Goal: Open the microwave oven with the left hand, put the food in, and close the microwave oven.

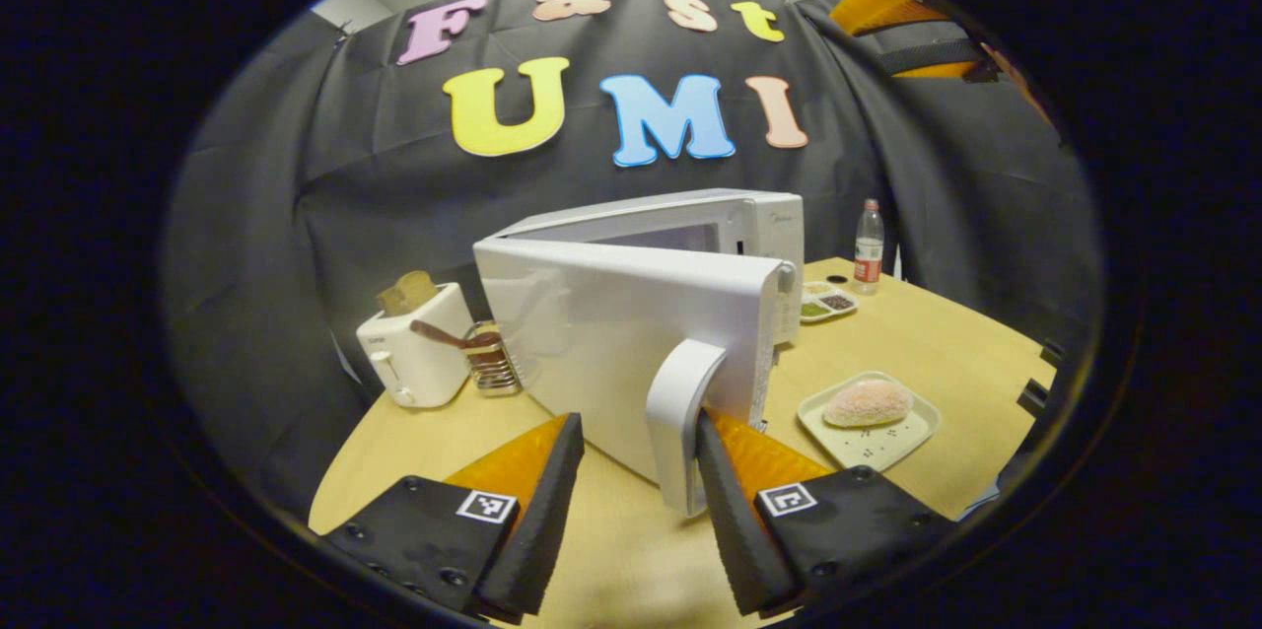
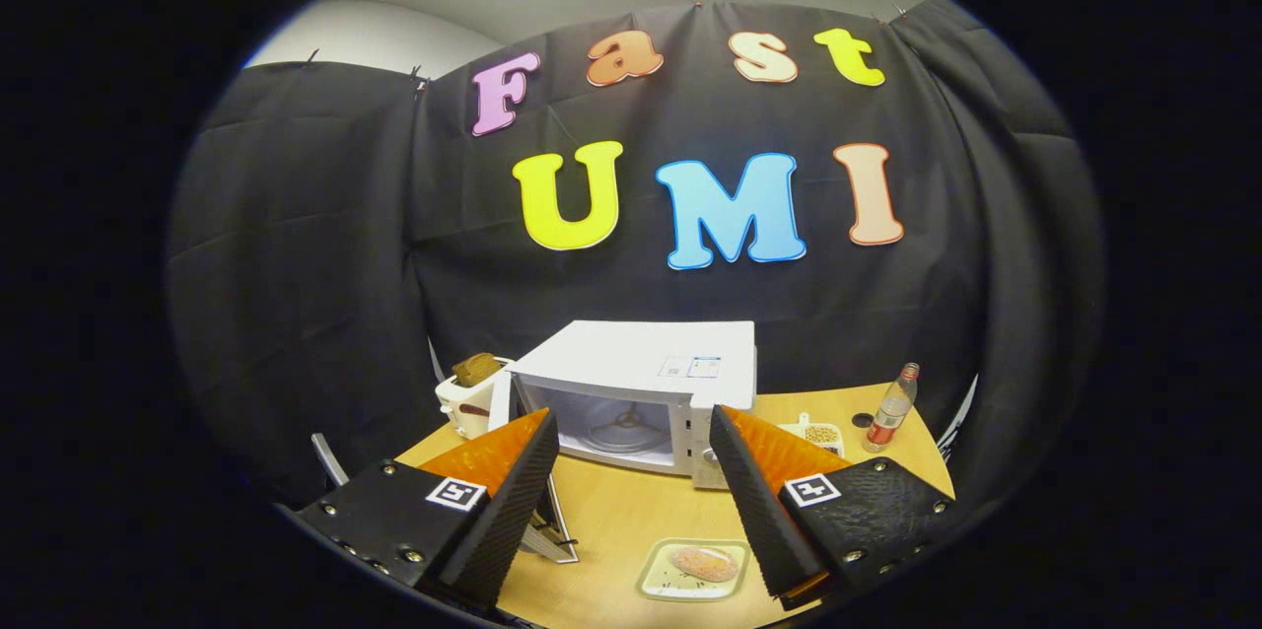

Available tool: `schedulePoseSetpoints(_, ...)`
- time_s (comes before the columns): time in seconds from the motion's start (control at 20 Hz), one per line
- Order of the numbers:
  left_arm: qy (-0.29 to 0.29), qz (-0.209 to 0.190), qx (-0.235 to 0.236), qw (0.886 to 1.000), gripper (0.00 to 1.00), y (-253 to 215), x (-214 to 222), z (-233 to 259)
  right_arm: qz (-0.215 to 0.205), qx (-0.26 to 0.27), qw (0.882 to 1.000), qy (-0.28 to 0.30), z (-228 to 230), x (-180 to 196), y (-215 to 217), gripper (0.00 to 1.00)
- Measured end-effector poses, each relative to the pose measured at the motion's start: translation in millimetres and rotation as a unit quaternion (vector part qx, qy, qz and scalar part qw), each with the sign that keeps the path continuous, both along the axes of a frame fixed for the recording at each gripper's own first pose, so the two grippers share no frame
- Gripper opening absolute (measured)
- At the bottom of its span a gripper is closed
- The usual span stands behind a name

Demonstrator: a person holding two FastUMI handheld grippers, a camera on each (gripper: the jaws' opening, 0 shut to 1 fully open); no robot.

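Currently, the microwave oven [image 2: 641, 392] is stood on the tabletop [image 2: 611, 521] with its door [image 1: 631, 333] swung wide. The left tool [image 1: 631, 501] is spread wide, one finger [image 1: 725, 501] touching the door handle [image 1: 680, 432]. The right tool [image 2: 631, 501] is held wide, gripping nothing. The food [image 2: 704, 563] is laid on a pale tray [image 2: 656, 585] in front of the oven. A toaster [image 1: 414, 353] and bottle [image 1: 869, 259] are set alongside.

Wooden table [image 1: 927, 343]: microwave [image 2: 641, 392], toaster [image 1: 414, 353], plate [image 1: 868, 427], bottle [image 1: 869, 249]
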State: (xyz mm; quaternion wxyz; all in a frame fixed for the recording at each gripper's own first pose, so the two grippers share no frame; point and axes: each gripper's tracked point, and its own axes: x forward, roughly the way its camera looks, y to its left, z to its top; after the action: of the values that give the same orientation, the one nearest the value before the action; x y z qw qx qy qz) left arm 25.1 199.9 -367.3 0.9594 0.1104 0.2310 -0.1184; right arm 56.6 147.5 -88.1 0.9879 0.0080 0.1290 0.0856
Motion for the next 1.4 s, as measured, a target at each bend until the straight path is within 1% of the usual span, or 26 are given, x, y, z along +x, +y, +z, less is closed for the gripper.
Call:
schedulePoseSetpoints(0.05,-0.002,0.009,0.004,1.000,0.77,10,-2,1,0.003,-0.001,1.000,-0.003,0,1,3,0.94)
schedulePoseSetpoints(0.1,-0.002,0.022,0.010,1.000,0.78,22,-4,0,0.007,-0.003,1.000,-0.003,-2,1,6,0.94)
schedulePoseSetpoints(0.15,0.001,0.030,0.010,1.000,0.89,30,-6,-2,0.009,-0.006,1.000,-0.001,-4,1,7,0.94)
schedulePoseSetpoints(0.2,0.000,0.035,0.009,0.999,0.92,36,-9,0,0.009,-0.010,1.000,0.002,-7,2,7,0.94)
schedulePoseSetpoints(0.25,-0.001,0.039,0.008,0.999,0.92,42,-10,1,0.008,-0.013,1.000,0.006,-11,3,7,0.94)
schedulePoseSetpoints(0.3,-0.001,0.043,0.009,0.999,0.89,49,-10,2,0.004,-0.014,1.000,0.008,-12,4,6,0.94)
schedulePoseSetpoints(0.45,0.000,0.047,0.015,0.999,0.89,70,-10,4,-0.004,-0.014,1.000,0.016,-16,9,6,0.94)
schedulePoseSetpoints(0.5,0.001,0.051,0.012,0.999,0.99,79,-12,5,-0.005,-0.015,1.000,0.017,-16,10,8,0.94)
schedulePoseSetpoints(0.55,0.002,0.057,0.009,0.998,0.96,91,-15,6,-0.006,-0.017,1.000,0.018,-17,11,10,0.94)
schedulePoseSetpoints(0.65,0.006,0.070,-0.003,0.998,0.97,114,-19,7,-0.004,-0.022,1.000,0.018,-19,12,17,0.94)
schedulePoseSetpoints(0.75,0.014,0.074,-0.017,0.997,0.96,130,-21,5,-0.002,-0.028,0.999,0.018,-21,13,23,0.94)
schedulePoseSetpoints(0.8,0.014,0.071,-0.019,0.997,1.00,134,-21,5,0.000,-0.031,0.999,0.019,-23,13,26,0.94)
schedulePoseSetpoints(0.9,0.019,0.053,-0.032,0.998,0.93,139,-20,5,0.002,-0.039,0.999,0.022,-26,13,31,0.94)
schedulePoseSetpoints(0.95,0.021,0.042,-0.035,0.998,0.97,144,-20,6,0.004,-0.043,0.999,0.024,-27,14,33,0.94)
schedulePoseSetpoints(1.0,0.021,0.034,-0.034,0.999,0.97,152,-21,6,0.004,-0.048,0.999,0.024,-29,13,35,0.94)
schedulePoseSetpoints(1.05,0.021,0.028,-0.032,0.999,1.00,161,-21,10,0.005,-0.053,0.998,0.025,-30,14,36,0.94)
schedulePoseSetpoints(1.1,0.021,0.025,-0.032,0.999,0.98,171,-24,15,0.007,-0.055,0.998,0.026,-31,14,39,0.94)
schedulePoseSetpoints(1.2,0.020,0.030,-0.033,0.999,0.98,189,-29,24,0.010,-0.056,0.998,0.028,-35,14,45,0.94)
schedulePoseSetpoints(1.3,0.020,0.043,-0.033,0.998,0.98,200,-33,27,0.016,-0.057,0.998,0.033,-41,13,50,0.94)
schedulePoseSetpoints(1.4,0.016,0.057,-0.038,0.998,0.94,204,-36,31,0.022,-0.054,0.997,0.044,-49,12,53,0.94)
